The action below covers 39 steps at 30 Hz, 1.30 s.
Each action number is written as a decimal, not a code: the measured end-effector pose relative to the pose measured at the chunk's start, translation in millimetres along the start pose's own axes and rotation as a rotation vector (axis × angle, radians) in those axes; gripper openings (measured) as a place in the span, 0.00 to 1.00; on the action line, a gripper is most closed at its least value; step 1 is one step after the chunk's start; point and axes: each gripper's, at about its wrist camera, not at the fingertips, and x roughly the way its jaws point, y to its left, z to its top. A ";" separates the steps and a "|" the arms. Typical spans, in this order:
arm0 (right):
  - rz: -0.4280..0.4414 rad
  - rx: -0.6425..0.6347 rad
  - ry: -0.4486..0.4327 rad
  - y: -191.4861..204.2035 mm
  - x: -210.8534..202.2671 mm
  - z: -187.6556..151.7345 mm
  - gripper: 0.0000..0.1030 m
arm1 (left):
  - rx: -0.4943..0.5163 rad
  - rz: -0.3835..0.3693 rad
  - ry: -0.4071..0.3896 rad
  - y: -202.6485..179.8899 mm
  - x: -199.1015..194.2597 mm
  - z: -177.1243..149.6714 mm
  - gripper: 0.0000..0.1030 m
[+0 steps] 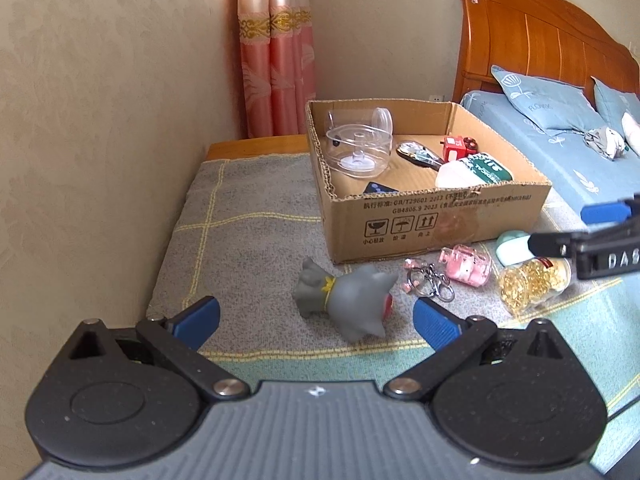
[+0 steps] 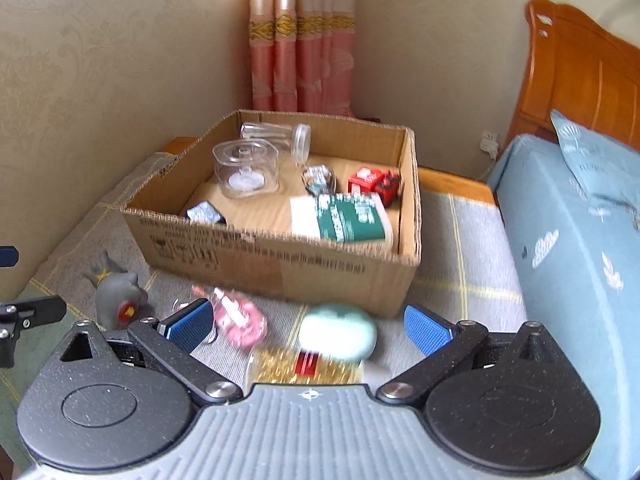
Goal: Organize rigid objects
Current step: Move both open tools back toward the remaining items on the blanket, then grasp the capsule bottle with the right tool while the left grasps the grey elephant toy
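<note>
Left tongs (image 1: 316, 322) spread wide, gripping nothing, over the grey toy (image 1: 348, 298), which lies on its side on the bench (image 1: 248, 240), head toward the cardboard box (image 1: 440, 220). Right tongs (image 2: 308, 326) equally released above the gold-filled jar (image 2: 304, 366).

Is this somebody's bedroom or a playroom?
Most likely a bedroom. There is a bed with a wooden headboard and blue pillows, and a pink curtain hangs in the corner. The toys beside the cardboard box are just being tidied up.
</note>
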 end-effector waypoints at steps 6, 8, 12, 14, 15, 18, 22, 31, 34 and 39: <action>-0.058 0.034 0.037 -1.1 17.4 -33.3 1.00 | 0.021 -0.031 0.017 -4.9 5.0 -5.2 0.99; -0.048 0.059 0.060 -4.3 24.0 -38.5 1.00 | 0.031 -0.039 0.026 -7.0 8.2 -6.9 0.99; -0.056 0.074 0.104 -7.6 36.3 -45.9 1.00 | 0.042 -0.050 0.049 -9.9 14.8 -11.4 0.99; -0.066 0.089 0.131 -11.2 42.6 -49.2 1.00 | 0.051 -0.055 0.061 -10.8 18.4 -14.1 0.99; -0.073 0.087 0.131 -12.1 43.4 -50.4 1.00 | 0.053 -0.058 0.067 -10.8 20.4 -15.5 0.99; -0.082 0.059 0.130 -12.2 43.9 -52.8 1.00 | 0.056 -0.072 0.095 -10.0 29.8 -20.6 0.99; -0.071 0.048 0.127 -13.5 43.4 -53.4 1.00 | 0.073 -0.079 0.138 -8.8 46.1 -27.7 0.99; -0.066 0.042 0.107 -14.3 42.5 -55.8 1.00 | 0.088 -0.101 0.149 -3.5 61.8 -31.7 1.00; -0.065 0.039 0.105 -14.1 42.6 -56.0 1.00 | 0.104 -0.112 0.124 -3.3 65.9 -29.9 1.00; -0.062 0.036 0.102 -14.3 42.7 -56.4 1.00 | 0.128 -0.127 0.078 -3.0 73.9 -25.2 1.00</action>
